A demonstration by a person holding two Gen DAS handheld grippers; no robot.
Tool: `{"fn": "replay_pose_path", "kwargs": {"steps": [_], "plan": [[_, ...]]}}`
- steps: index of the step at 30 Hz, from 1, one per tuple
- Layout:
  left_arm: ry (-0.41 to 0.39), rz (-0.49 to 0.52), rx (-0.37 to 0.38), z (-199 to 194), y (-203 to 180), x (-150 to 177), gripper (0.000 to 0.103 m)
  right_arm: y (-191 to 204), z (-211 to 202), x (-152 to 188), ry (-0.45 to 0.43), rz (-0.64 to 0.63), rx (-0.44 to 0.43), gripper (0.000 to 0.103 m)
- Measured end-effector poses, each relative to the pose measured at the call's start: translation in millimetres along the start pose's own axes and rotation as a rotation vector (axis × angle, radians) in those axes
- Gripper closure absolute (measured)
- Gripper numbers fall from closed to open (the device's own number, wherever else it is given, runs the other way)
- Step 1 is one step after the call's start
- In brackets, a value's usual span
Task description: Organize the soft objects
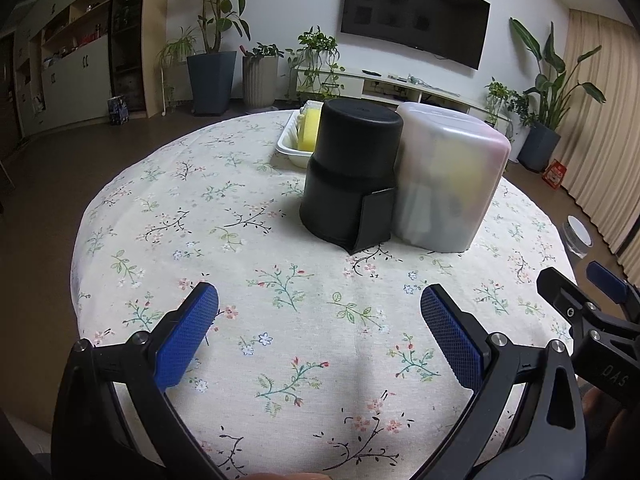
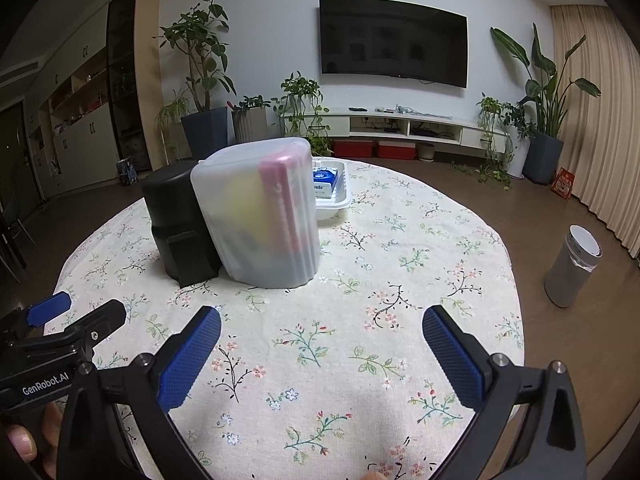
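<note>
On the round floral-cloth table (image 1: 256, 248) stand a black cylindrical container (image 1: 352, 176) and, touching its right side, a frosted translucent box (image 1: 448, 180) with yellow and pink items dimly visible inside. Behind them sits a white tray (image 1: 290, 146) holding a yellow sponge (image 1: 309, 130); in the right wrist view the tray (image 2: 340, 200) shows a blue-white packet (image 2: 325, 184). My left gripper (image 1: 320, 312) hovers open above the near cloth, empty. My right gripper (image 2: 322, 332) is likewise open and empty, its tips (image 1: 576, 284) visible to the right of the left one.
The black container (image 2: 176, 220) and frosted box (image 2: 260, 216) stand mid-table. A grey cylindrical bin (image 2: 572, 268) stands on the floor to the right. Potted plants (image 2: 204, 80), a wall TV (image 2: 392, 40) and a low cabinet lie beyond the table. A hand (image 2: 24, 436) holds the left gripper.
</note>
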State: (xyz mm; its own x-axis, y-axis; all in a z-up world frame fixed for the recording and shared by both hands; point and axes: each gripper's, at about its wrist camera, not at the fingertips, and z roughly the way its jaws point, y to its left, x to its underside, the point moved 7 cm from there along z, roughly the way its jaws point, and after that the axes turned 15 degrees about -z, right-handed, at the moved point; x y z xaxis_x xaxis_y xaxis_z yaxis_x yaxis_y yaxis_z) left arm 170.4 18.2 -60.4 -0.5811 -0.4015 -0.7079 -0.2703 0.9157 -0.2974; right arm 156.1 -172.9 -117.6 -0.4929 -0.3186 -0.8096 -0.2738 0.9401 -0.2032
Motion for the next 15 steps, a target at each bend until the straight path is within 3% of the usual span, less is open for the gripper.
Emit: {"fn": "replay_pose_path", "kwargs": {"steps": [15], "plan": [[0.004, 0.006, 0.006, 1.6, -0.9, 2.5, 0.0, -0.1, 0.4, 0.1, 0.0, -0.001, -0.002, 0.0]]}}
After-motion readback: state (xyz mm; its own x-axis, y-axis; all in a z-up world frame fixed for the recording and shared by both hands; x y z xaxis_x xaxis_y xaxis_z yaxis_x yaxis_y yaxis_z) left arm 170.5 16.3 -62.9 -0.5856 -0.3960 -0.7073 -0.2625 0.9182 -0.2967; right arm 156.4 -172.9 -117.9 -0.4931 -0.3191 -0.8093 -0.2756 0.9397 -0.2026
